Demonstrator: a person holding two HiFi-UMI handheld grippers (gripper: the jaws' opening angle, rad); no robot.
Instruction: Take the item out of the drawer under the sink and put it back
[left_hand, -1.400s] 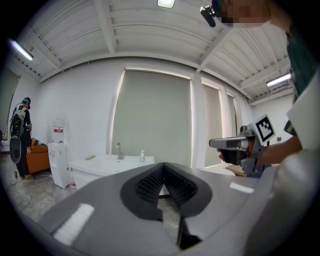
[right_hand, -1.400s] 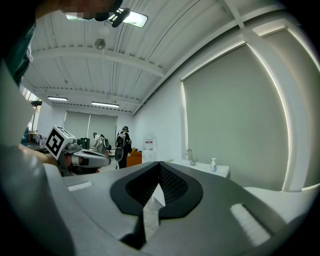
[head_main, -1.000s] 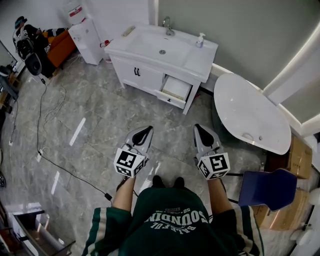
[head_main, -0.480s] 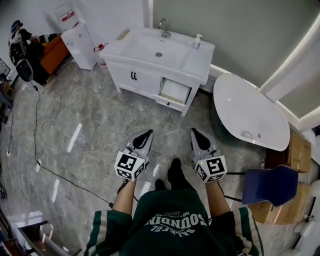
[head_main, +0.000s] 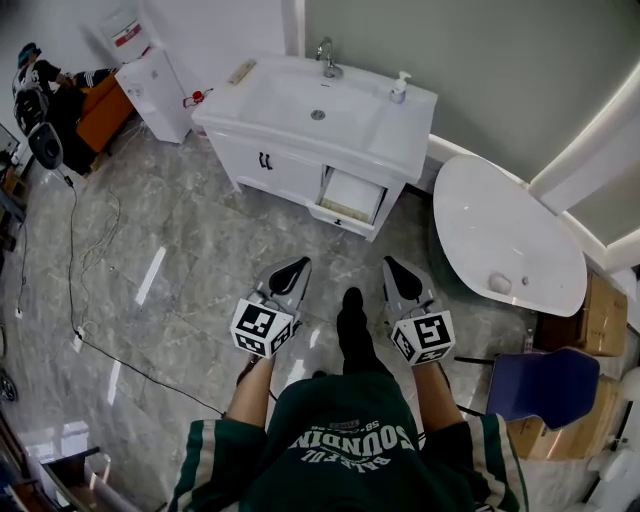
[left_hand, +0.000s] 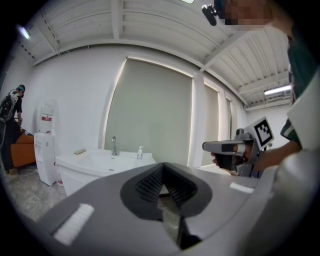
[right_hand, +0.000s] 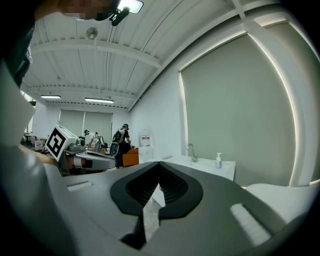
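The white sink cabinet (head_main: 270, 160) stands ahead against the wall, and the drawer (head_main: 350, 194) under its right half is pulled open. What lies in the drawer I cannot make out. My left gripper (head_main: 297, 265) and right gripper (head_main: 391, 266) are held side by side over the floor, well short of the cabinet, both pointing at it. In the left gripper view the left gripper (left_hand: 163, 165) has its jaws closed tip to tip with nothing between them. The right gripper (right_hand: 159, 164) is shut and empty too.
A white bathtub (head_main: 505, 235) lies right of the cabinet, with a blue chair (head_main: 545, 385) nearer me. A faucet (head_main: 327, 52) and soap bottle (head_main: 400, 85) stand on the sink. A water dispenser (head_main: 150, 85), people (head_main: 40, 80) and a floor cable (head_main: 75, 290) are at left.
The person has stepped towards the cabinet, one foot now forward between the grippers. Both grippers have moved along with the step, still shut and side by side.
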